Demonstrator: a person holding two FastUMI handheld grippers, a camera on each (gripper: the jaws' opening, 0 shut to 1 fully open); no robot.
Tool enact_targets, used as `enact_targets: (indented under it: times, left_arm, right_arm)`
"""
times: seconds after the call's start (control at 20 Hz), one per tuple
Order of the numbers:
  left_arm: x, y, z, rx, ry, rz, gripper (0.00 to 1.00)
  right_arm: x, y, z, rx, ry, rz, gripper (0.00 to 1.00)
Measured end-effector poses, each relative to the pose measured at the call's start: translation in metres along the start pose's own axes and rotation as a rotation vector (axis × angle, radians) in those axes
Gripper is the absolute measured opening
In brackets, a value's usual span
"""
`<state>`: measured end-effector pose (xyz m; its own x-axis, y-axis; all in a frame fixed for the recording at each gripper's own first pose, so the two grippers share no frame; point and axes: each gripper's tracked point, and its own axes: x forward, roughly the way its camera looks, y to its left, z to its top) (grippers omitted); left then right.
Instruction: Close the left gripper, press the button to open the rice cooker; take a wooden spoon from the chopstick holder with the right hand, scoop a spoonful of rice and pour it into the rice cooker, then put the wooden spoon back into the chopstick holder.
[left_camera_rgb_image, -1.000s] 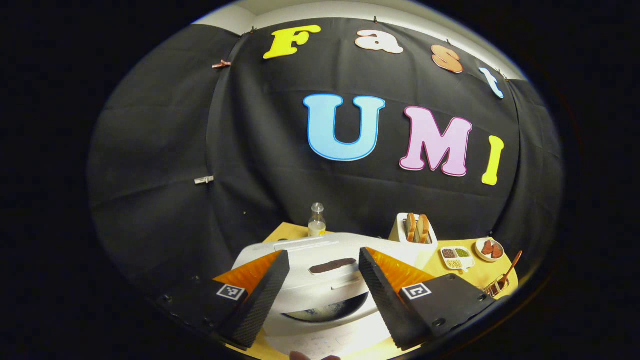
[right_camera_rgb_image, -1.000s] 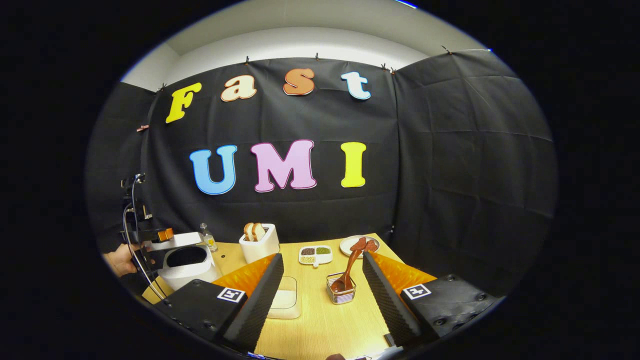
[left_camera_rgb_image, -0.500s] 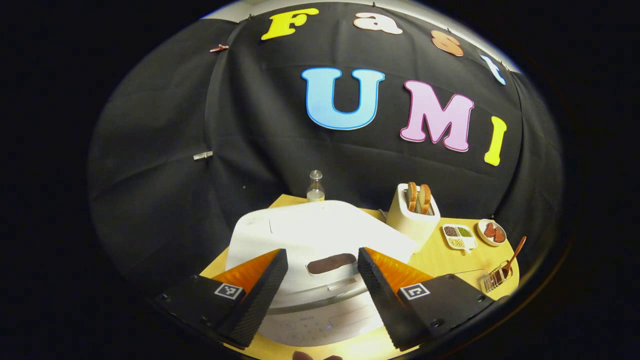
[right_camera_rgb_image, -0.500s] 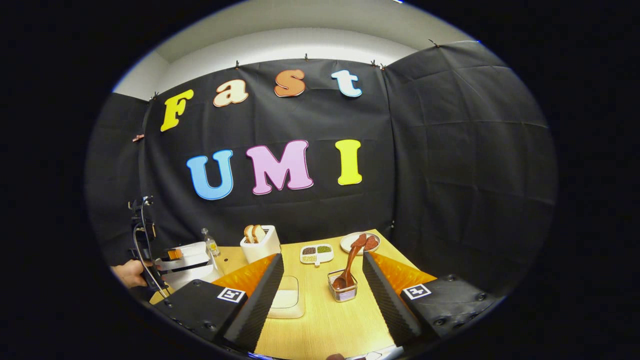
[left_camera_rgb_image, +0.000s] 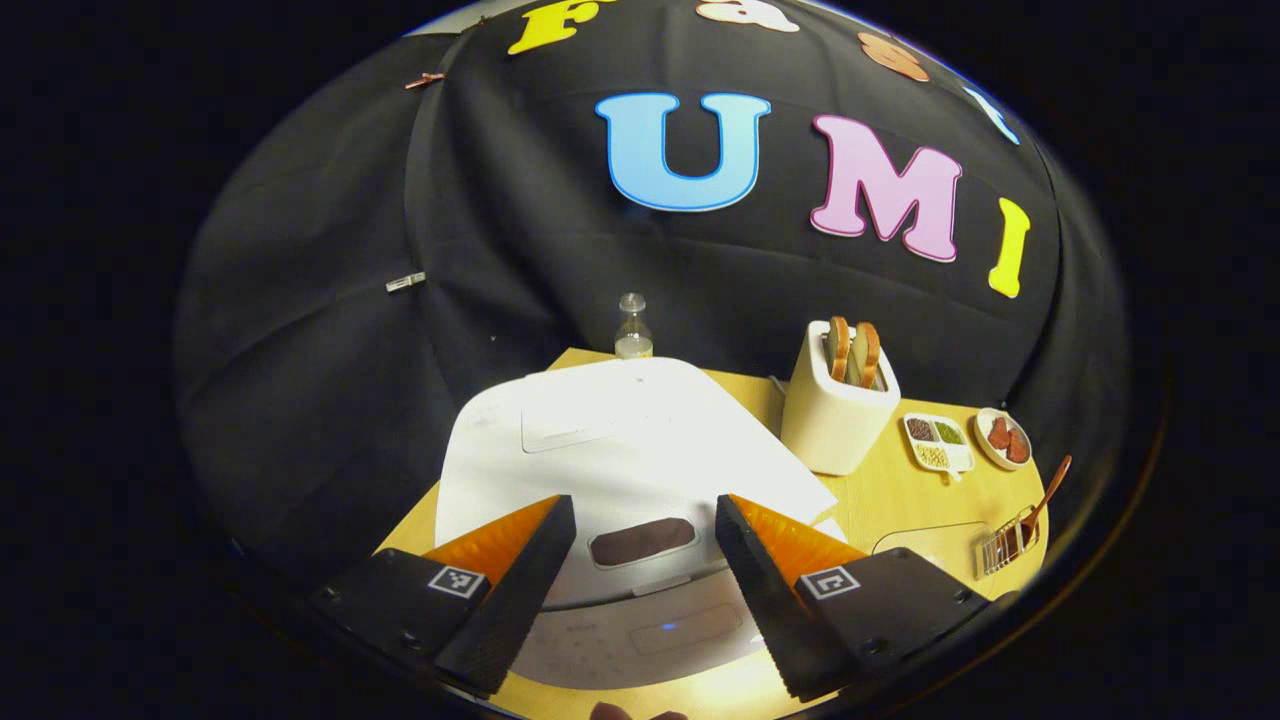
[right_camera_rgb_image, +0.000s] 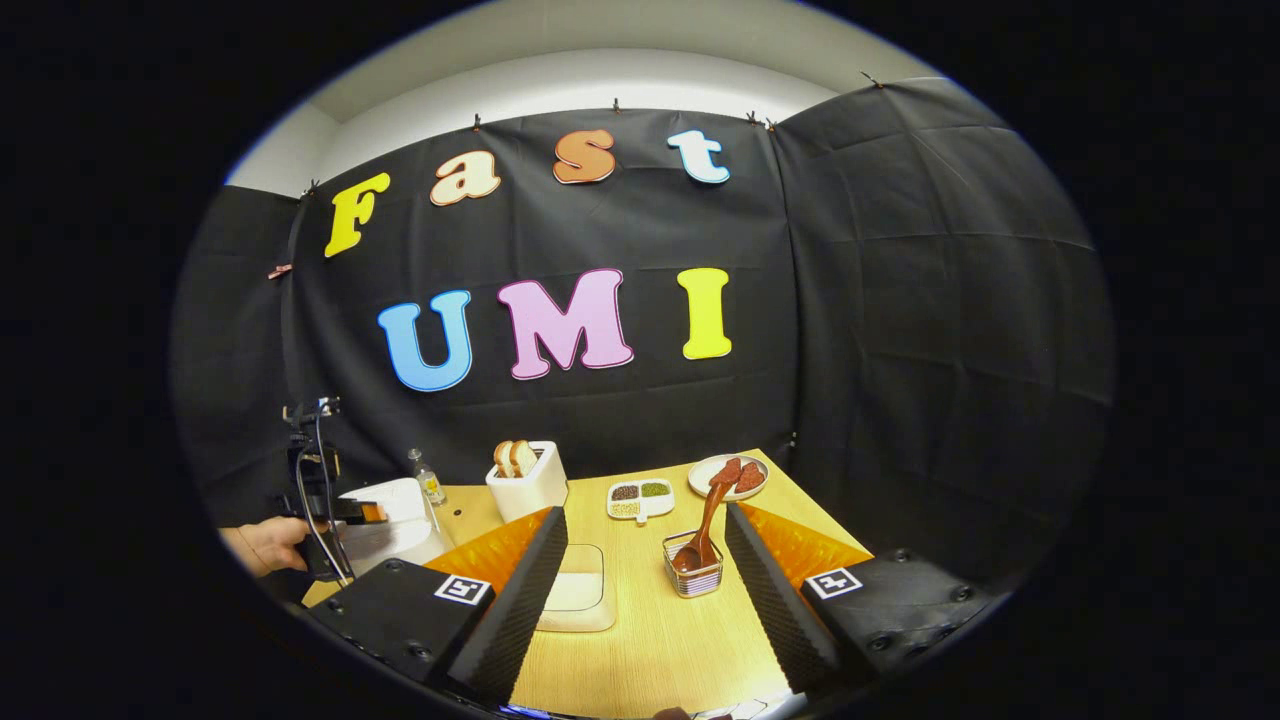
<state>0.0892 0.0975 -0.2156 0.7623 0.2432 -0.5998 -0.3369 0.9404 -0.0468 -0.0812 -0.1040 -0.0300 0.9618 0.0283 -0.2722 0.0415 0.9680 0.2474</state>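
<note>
We hold the left gripper (left_camera_rgb_image: 640, 580) over the white rice cooker (left_camera_rgb_image: 620, 450), lid down, with its fingers spread wide and gripping nothing. The right gripper (right_camera_rgb_image: 645, 590) is likewise wide open and empty above the worktop (right_camera_rgb_image: 650, 640). The wooden spoon (right_camera_rgb_image: 706, 525) stands in the chopstick holder (right_camera_rgb_image: 695, 575) between its fingers, beside a shallow dish of rice (right_camera_rgb_image: 578, 600).

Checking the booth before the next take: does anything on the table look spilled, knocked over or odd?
Nothing stands out. The white rice cooker has its lid down, the brown wooden spoon stands in its wire holder, and both tools are open.
</note>
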Motion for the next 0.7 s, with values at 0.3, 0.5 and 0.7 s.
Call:
enact_targets:
  times: [0.3,0.5,0.7]
  left_arm:
    - [-0.0001,-0.0023,-0.0098,-0.005,-0.037,0.018,1.0]
    - [0.0034,-0.0056,-0.0094,0.019,-0.071,0.025,1.0]
    - [0.0045,-0.0065,-0.0044,0.051,-0.105,-0.016,1.0]
  right_arm:
    - [0.0004,-0.0078,-0.0045,0.016,0.01,-0.015,0.99]
    - [0.0023,-0.0043,-0.0084,0.014,0.016,-0.01,0.98]
    - [0.0033,0.0008,-0.0069,-0.001,0.013,0.001,0.99]
